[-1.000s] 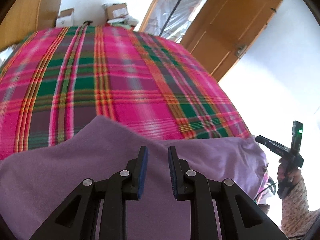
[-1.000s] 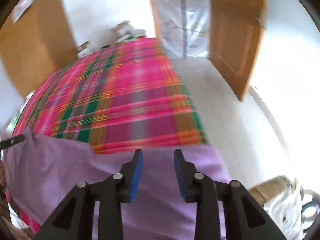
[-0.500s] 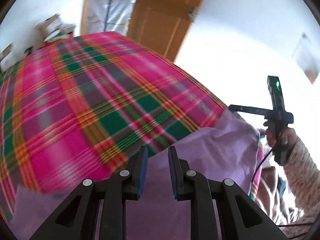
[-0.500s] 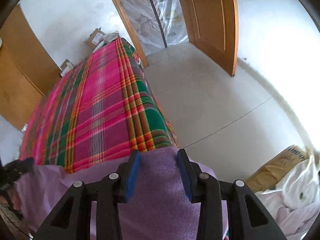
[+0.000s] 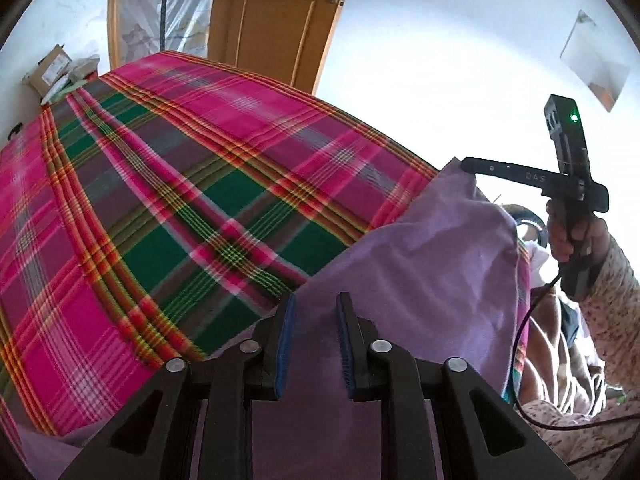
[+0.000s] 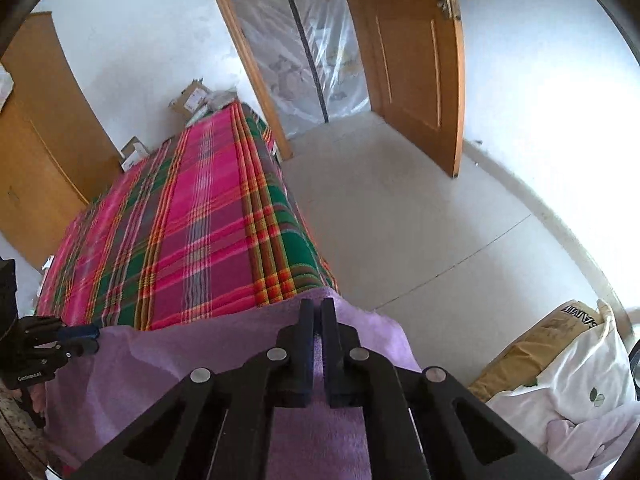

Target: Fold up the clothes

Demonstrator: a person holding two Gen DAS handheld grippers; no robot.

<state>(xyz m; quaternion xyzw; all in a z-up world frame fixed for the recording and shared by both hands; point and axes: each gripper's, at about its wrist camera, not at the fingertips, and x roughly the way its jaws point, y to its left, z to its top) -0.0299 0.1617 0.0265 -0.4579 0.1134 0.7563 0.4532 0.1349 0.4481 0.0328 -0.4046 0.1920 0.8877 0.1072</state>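
A purple fleece garment [image 5: 432, 248] hangs between my two grippers at the near end of a bed with a pink, green and red plaid cover [image 5: 168, 184]. My left gripper [image 5: 314, 308] is open, its blue pads standing either side of the cloth's top edge. My right gripper [image 6: 317, 308] is shut on the garment's [image 6: 192, 364] upper edge near its right corner. The right gripper also shows in the left wrist view [image 5: 472, 164], at the cloth's far corner. The left gripper shows in the right wrist view [image 6: 84, 338] at the left corner.
A wooden door [image 6: 416, 60] stands open beyond the bed, beside a plastic-covered doorway [image 6: 304, 40]. Cardboard boxes [image 6: 192, 98] sit at the bed's far end. A brown sack and white bag [image 6: 560, 356] lie on the pale floor at the right. A wooden wardrobe [image 6: 36, 132] stands left.
My right gripper has closed on the garment's top edge. Both grippers have swung, lifting the cloth's edge so that more of the plaid cover shows. The left gripper stays open.
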